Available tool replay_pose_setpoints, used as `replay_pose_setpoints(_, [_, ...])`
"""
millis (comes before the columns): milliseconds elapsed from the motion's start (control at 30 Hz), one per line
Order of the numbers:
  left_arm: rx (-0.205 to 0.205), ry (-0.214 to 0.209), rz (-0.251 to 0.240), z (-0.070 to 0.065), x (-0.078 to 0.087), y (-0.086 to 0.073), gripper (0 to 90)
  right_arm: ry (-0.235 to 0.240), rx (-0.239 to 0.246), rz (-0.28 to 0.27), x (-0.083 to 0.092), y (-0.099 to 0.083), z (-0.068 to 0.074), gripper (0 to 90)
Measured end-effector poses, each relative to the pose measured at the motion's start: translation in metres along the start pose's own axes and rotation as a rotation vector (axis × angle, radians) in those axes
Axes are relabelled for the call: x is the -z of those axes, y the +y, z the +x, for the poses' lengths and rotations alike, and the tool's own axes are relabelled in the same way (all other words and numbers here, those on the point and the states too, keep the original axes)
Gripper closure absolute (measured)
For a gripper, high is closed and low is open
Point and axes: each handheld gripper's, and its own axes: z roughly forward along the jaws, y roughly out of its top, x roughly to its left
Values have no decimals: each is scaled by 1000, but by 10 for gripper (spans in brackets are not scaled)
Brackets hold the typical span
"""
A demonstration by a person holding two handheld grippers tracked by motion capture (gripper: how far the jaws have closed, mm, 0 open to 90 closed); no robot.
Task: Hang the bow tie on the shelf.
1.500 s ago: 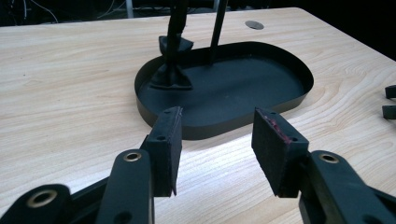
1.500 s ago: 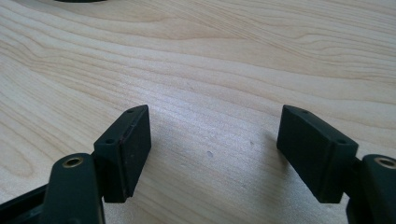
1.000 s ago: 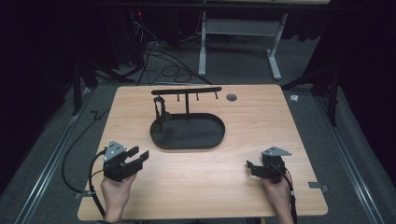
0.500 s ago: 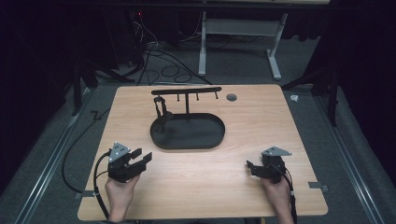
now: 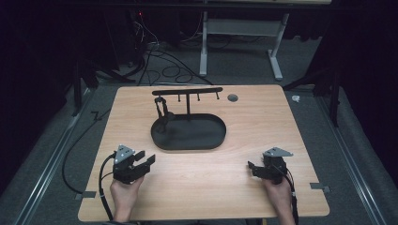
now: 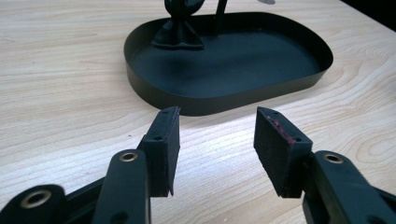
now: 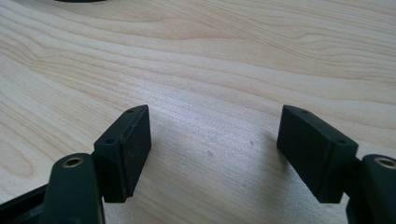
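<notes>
At the left of the high view, the left gripper (image 5: 142, 164) is held just above the wooden table (image 5: 263, 197) near its front edge, its 2 jaws spread apart with nothing between them. In the left gripper view, those jaws are seen released and pointed at the near wall of the black oval tray (image 6: 299, 84), which lies close ahead but apart from them. The tray (image 5: 211, 143) is set at the middle of the table, and a black stand (image 5: 187, 91) with a crossbar rises from its back part — a small dark object (image 5: 162, 115) hangs from the bar's left end and reaches down into the tray. At the right, the right gripper (image 5: 256, 168) is held near the front edge, well apart from the tray. Its 2 jaws are seen wide open over bare wood in the right gripper view — nothing is grasped.
</notes>
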Motion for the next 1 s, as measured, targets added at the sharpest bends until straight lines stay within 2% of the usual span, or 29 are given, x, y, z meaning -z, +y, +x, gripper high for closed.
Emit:
replay_pose_setpoints(333, [-2, -4, 19, -3, -12, -2, 504, 0, 0, 0, 0, 0, 0, 273])
replay_pose_setpoints(600, [-39, 7, 53, -10, -25, -4, 493, 1, 1, -2, 0, 0, 0, 273])
replay_pose_setpoints(767, [-40, 12, 41, -12, -31, -6, 494, 2, 0, -1, 0, 0, 0, 273])
replay_pose_setpoints(1000, [-67, 23, 51, -16, -39, -5, 494, 3, 0, -2, 0, 0, 0, 273])
